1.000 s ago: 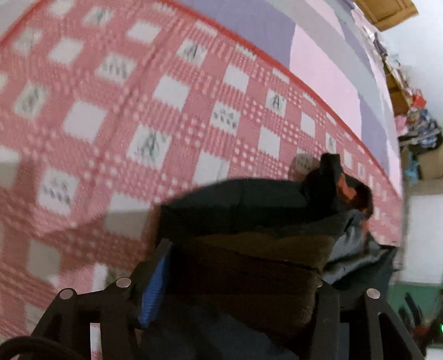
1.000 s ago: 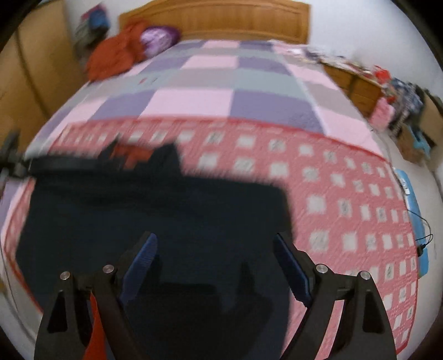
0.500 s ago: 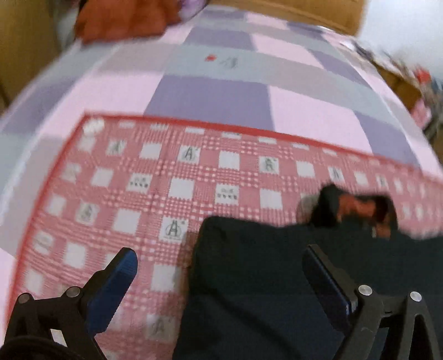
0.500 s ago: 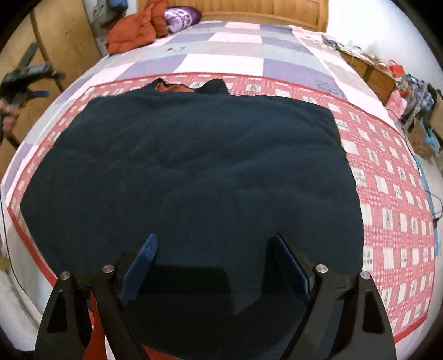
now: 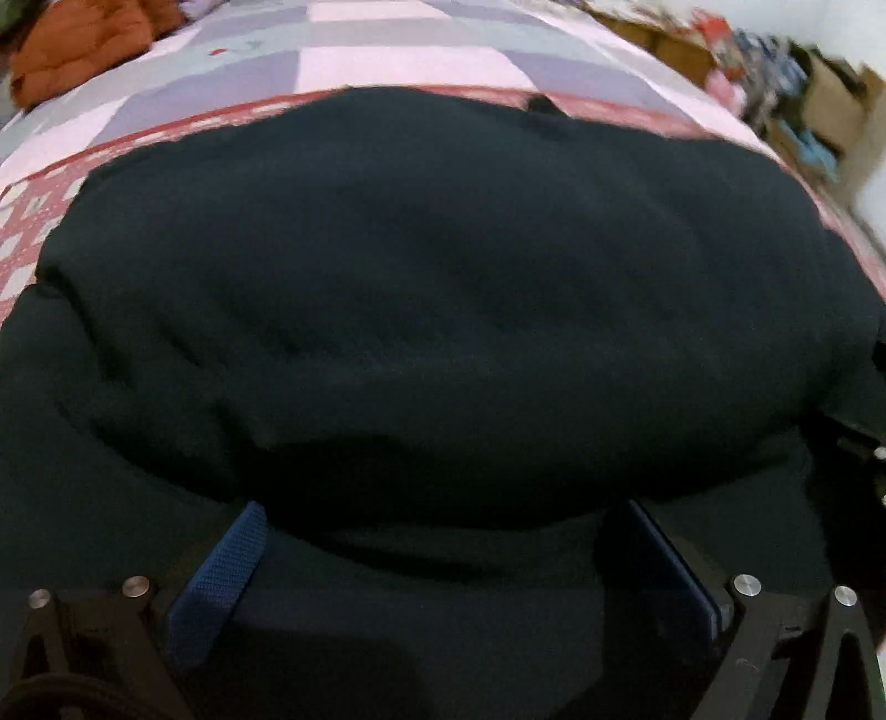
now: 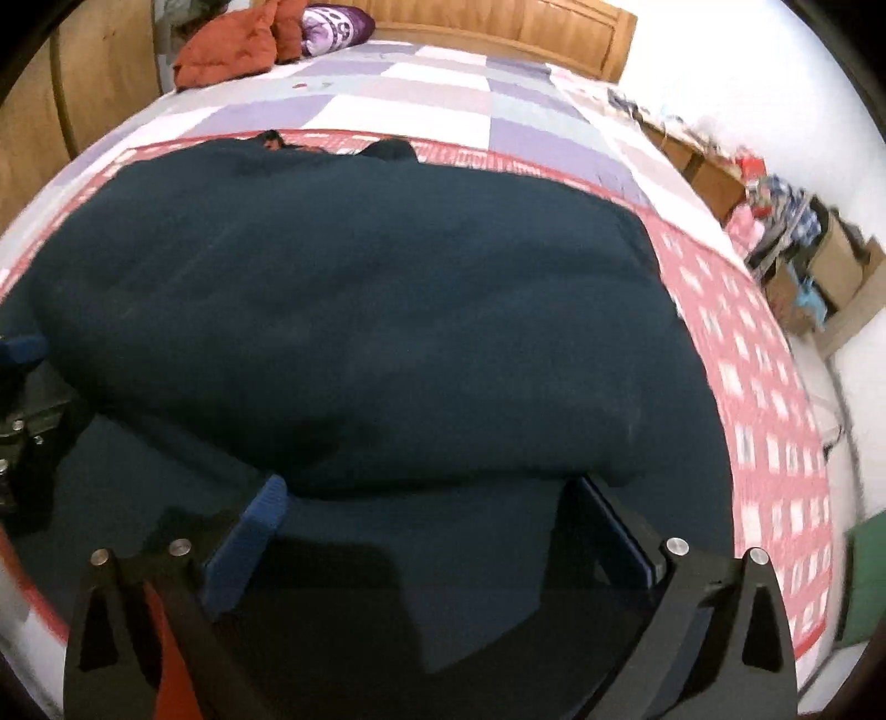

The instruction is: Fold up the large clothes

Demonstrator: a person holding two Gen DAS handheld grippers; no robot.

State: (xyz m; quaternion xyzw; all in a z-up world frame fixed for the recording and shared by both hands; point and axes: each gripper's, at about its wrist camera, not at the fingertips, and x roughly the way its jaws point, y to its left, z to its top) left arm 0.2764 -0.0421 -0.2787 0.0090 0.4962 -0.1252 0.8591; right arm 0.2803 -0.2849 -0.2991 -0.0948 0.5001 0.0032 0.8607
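Observation:
A large dark navy garment (image 5: 443,288) lies spread on a red-and-white checked sheet (image 6: 764,399) on the bed; it also fills the right wrist view (image 6: 360,332). Its near part is a thick folded layer with a rounded front edge. My left gripper (image 5: 443,515) is open, its blue pads either side of that folded edge, low over the cloth. My right gripper (image 6: 432,493) is open too, at the same folded edge further right. The left gripper's blue pad shows at the left edge of the right wrist view (image 6: 22,349). The collar with an orange lining (image 6: 277,141) lies at the far edge.
A pink, purple and grey patchwork bedspread (image 6: 421,94) lies beyond the sheet, with a wooden headboard (image 6: 498,27). An orange-red garment (image 6: 227,50) and a purple pillow (image 6: 332,25) sit at the bed's head. Cluttered low furniture and boxes (image 6: 797,243) line the right wall.
My left gripper let go of the bunched cloth it held a second ago, opened, and swung down to the garment's near folded edge. The right gripper moved closer to the same edge.

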